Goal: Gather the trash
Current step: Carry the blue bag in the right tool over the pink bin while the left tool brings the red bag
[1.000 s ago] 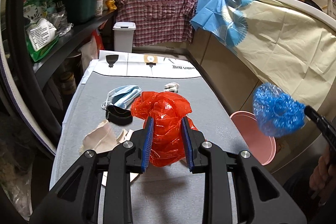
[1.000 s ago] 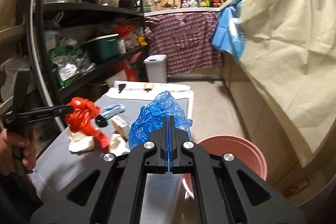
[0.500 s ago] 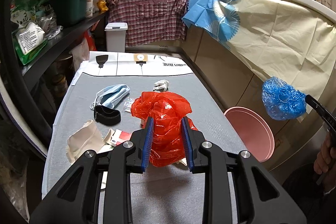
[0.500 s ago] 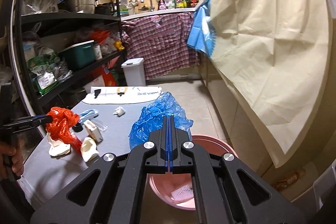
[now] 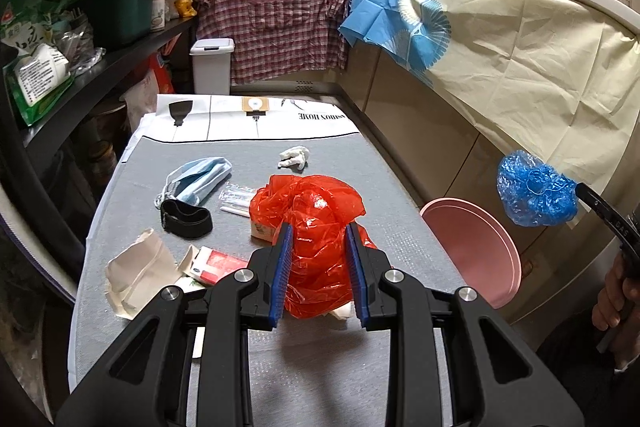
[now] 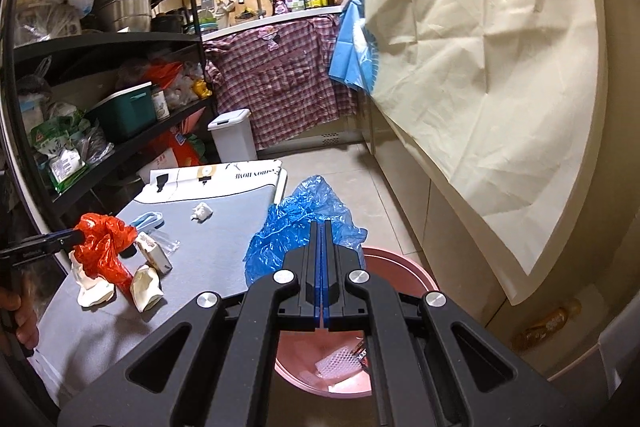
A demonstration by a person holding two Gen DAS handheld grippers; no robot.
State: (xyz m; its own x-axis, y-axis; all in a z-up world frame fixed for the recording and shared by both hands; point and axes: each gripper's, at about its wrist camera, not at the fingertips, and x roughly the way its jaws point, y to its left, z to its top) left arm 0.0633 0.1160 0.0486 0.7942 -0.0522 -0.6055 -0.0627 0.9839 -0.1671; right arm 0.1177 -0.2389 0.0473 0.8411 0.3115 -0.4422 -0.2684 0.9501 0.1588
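Observation:
My left gripper (image 5: 319, 239) is shut on a crumpled red plastic bag (image 5: 316, 227) and holds it above the grey board (image 5: 304, 367); the bag also shows in the right wrist view (image 6: 102, 247). My right gripper (image 6: 322, 227) is shut on a crumpled blue plastic bag (image 6: 298, 231), held in the air above the pink bin (image 6: 400, 267). From the left wrist view the blue bag (image 5: 534, 193) hangs right of the board, beyond the pink bin (image 5: 472, 247). The bin holds some trash (image 6: 340, 363).
On the board lie a blue face mask (image 5: 200, 177), a black band (image 5: 184, 219), a white tissue wad (image 5: 294, 157), a clear wrapper (image 5: 236, 197), crumpled paper (image 5: 136, 273) and a red-white packet (image 5: 212, 263). Shelves (image 5: 80, 59) stand left, a draped counter (image 5: 520, 75) right.
The right gripper has carried the blue bag off the board's edge to above the pink bin. The left gripper has lifted the red bag and pulled back a little.

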